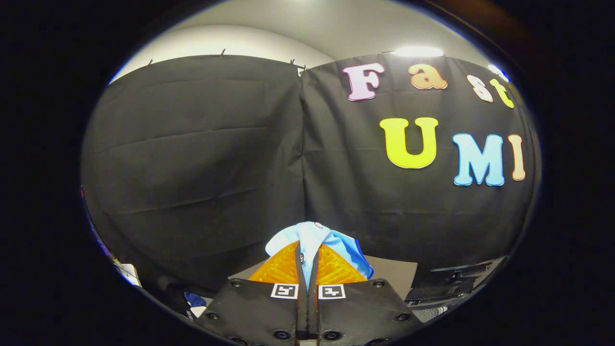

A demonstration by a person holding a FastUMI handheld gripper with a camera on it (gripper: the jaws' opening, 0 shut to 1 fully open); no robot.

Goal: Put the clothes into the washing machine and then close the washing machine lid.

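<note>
Nearest the camera, the tool (307, 259) has its two fingers (281, 269) pressed together on a light blue garment (312, 238), pinching a fold of it. Cloth bunches just above and beyond the fingertips, lifted in front of the black cloth wall (202, 158).

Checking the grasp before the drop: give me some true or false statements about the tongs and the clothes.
1. The tongs are closed on a light blue garment. True.
2. The garment lies flat on the floor, apart from the tongs. False: it is pinched between the two fingers and bunches out past their tips.
3. Black cloth hangs beyond the garment. True.
4. The tongs stand wide open with nothing between them. False: both fingers press together on the fabric.
5. The garment is red. False: it is light blue with a darker blue part.
</note>
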